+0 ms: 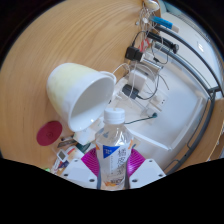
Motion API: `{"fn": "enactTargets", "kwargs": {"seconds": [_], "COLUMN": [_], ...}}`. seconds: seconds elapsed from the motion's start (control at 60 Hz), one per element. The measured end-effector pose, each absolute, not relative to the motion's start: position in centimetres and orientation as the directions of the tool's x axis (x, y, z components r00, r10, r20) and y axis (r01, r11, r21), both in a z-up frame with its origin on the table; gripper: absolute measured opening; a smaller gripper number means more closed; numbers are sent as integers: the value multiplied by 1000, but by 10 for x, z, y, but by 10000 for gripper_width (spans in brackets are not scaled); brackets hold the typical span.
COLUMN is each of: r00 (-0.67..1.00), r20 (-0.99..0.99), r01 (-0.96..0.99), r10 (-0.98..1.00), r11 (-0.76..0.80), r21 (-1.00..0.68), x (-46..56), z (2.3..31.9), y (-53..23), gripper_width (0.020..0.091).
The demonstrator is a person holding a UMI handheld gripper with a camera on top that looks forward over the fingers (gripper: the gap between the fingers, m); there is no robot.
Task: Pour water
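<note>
The gripper [113, 176] holds a clear plastic water bottle [116, 152], which serves as the reference point for this record. The bottle stands upright between the two fingers, its white cap [116, 116] at the top and a label with blue and pink print around its body. A magenta pad [91, 160] shows against the bottle's left flank and the second pad meets its right flank, with no gap discernible on either side; the fingers are closed against the bottle. Immediately beyond the bottle's cap, and slightly left of it, a white cup [79, 92] is tipped over on its side, its open mouth turned toward the cap and its base pointing away to the left. The cup's lower rim sits just above and beside the cap; whether the two touch cannot be determined. Left of the bottle, lying flat on the wooden table [60, 35], is a small round magenta lid [49, 132], apart from the cup. To the right of the bottle and beyond it stands a white board [175, 100] bearing electronic parts and black cables [140, 88], with coloured connectors farther back along its far edge. Whether any water is inside the cup cannot be told.
</note>
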State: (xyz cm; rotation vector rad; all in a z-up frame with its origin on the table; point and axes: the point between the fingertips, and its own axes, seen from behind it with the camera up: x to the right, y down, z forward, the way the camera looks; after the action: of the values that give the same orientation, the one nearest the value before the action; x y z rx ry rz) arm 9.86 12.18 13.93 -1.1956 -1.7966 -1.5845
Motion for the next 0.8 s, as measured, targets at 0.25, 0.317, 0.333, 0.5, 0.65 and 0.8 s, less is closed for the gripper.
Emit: {"fn": "enactTargets", "kwargs": {"seconds": [0.25,0.317,0.333,0.5,0.65,0.8], "r00": [59,253,299,684,902,982], "r20": [945,920,907,700,408,165], "r01": [987,961,949,728,431,186], "r10": [323,300,296,206,139,96], "r11": [-159,-190,-189,-245,-280,-273], "r21": [-7,-203,-252,-640,-858,-944], "x": [107,108,107,120,133,140], "z": [147,153,154,160,147,139], "y": [98,92,91,87,93,101], "gripper_width": [321,332,332,331,328,328]}}
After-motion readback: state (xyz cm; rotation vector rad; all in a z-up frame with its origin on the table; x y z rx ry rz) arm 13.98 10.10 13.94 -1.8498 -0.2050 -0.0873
